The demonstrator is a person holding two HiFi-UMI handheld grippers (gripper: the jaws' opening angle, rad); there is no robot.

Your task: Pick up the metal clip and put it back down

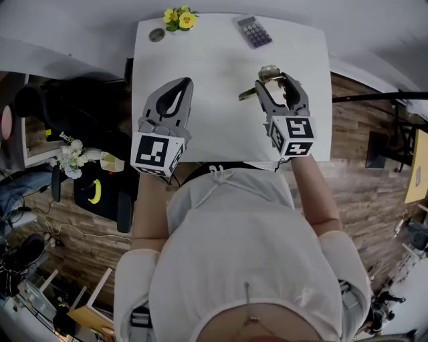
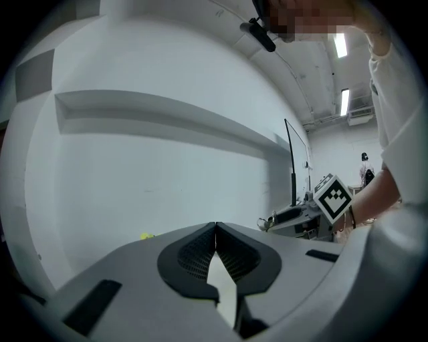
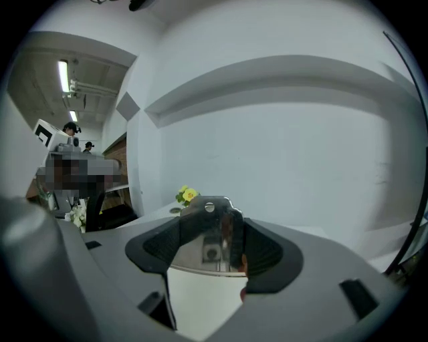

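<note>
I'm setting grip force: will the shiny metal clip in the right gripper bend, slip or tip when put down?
Probably stiff: the shiny metal clip shows no bending between the right gripper's ribbed pads. Its mirror-smooth faces may slip somewhat. A lever juts out sideways, so it might tip on the white table.

We see a white table [image 1: 221, 113] with yellow flowers [image 1: 180, 19] and a purplish-grey calculator [image 1: 255, 31]. The clip [image 1: 266, 72] is shiny silver. The left gripper [image 1: 182, 83] and right gripper [image 1: 275, 85] are grey with black-and-white square markers, and the floor [image 1: 348, 133] is brown wood-grain.
</note>
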